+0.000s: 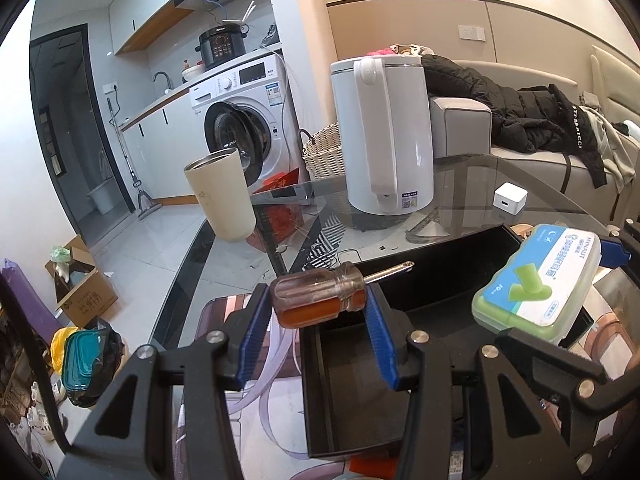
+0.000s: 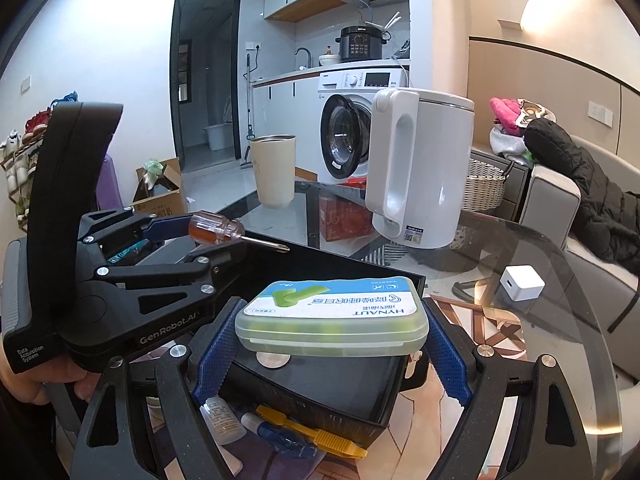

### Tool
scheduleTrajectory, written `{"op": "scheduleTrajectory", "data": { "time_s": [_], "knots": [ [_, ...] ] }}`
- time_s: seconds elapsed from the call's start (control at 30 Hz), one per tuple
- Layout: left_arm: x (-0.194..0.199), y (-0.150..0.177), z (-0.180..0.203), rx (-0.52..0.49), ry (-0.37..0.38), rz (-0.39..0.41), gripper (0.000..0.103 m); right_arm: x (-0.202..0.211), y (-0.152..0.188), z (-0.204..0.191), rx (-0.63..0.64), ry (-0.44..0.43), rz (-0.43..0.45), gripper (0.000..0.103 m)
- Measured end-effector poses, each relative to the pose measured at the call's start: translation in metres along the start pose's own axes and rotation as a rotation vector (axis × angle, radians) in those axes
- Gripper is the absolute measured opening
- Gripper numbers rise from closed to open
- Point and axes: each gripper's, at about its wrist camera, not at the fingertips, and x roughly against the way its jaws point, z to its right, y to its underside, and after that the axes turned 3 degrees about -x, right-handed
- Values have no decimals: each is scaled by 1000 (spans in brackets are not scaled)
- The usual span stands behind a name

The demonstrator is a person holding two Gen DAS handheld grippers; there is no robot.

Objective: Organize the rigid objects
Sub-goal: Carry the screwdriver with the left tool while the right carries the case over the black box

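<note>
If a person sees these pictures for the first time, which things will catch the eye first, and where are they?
Two held things stand out: the left gripper clamps a screwdriver with an orange-brown handle, and the right gripper grips a green earplug box, both above a black tray. Behind them on the glass table stands a tall white kettle, with a cream tumbler to its left.

Amber-handled screwdriver [image 1: 320,296], green-white box [image 2: 332,320]
</note>
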Motion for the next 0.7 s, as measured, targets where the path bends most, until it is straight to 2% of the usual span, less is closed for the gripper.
{"op": "scheduleTrajectory", "data": {
  "time_s": [0.6, 0.7],
  "knots": [
    [-3, 1, 1, 10, 77, -7, 46, -8, 3, -2, 38, 0, -34, 86],
    [-3, 1, 2, 9, 84, -7, 46, -5, 5, -1, 37, 16, -33, 93]
  ]
}}
